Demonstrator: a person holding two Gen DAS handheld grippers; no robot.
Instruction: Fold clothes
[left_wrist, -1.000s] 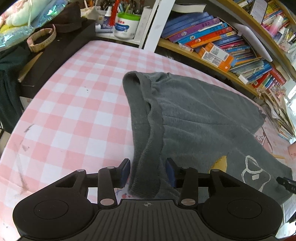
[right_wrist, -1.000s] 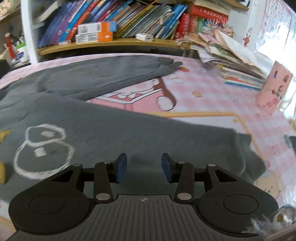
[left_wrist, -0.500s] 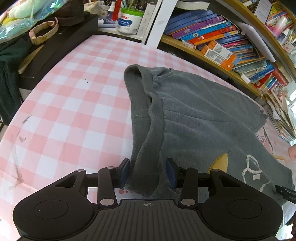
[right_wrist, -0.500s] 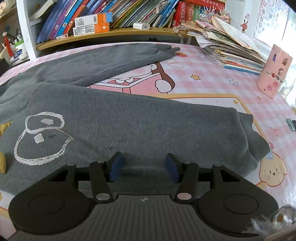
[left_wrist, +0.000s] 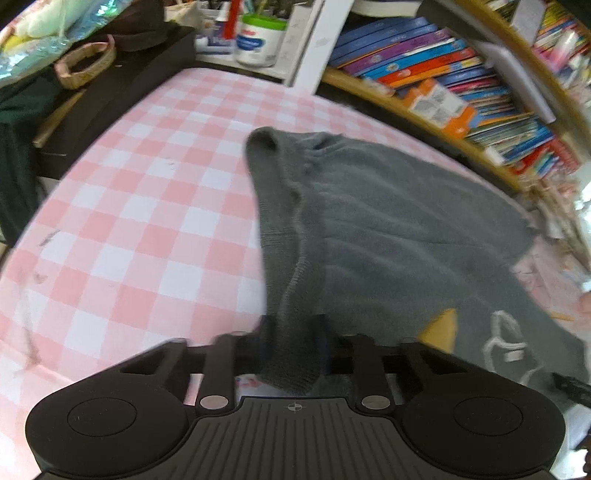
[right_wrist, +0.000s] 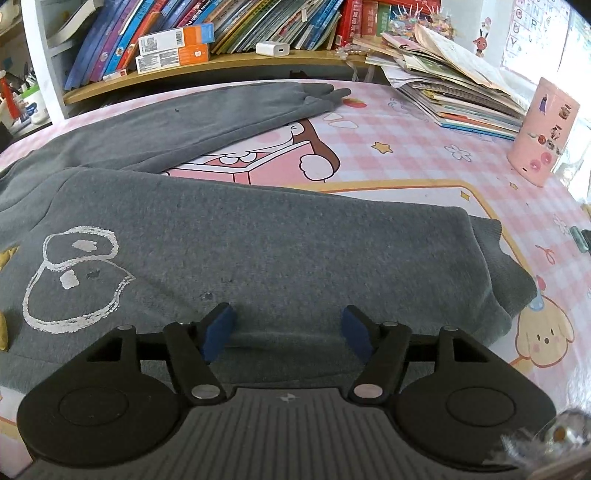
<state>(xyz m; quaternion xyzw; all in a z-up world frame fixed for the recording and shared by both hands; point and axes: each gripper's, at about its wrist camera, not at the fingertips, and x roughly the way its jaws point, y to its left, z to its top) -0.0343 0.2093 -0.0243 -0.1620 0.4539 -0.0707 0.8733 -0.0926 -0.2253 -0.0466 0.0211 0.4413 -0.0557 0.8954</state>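
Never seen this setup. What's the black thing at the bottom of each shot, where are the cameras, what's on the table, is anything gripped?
There is no robot arm. A person holds a pair of two-finger tongs in each hand, and a fisheye camera on each looks forward along its fingers. The black shape at the bottom of each picture is that tool's own body.

In the left wrist view, the left tongs are closed on the ribbed waistband of the grey trousers, which looks slightly lifted there; that picture is blurred.

In the right wrist view, the right tongs are open, blue pads spread just over one trouser leg, gripping nothing.

The trousers lie on a pink checked tablecloth with cartoon prints. A pink cup and stacked books sit at the far side.
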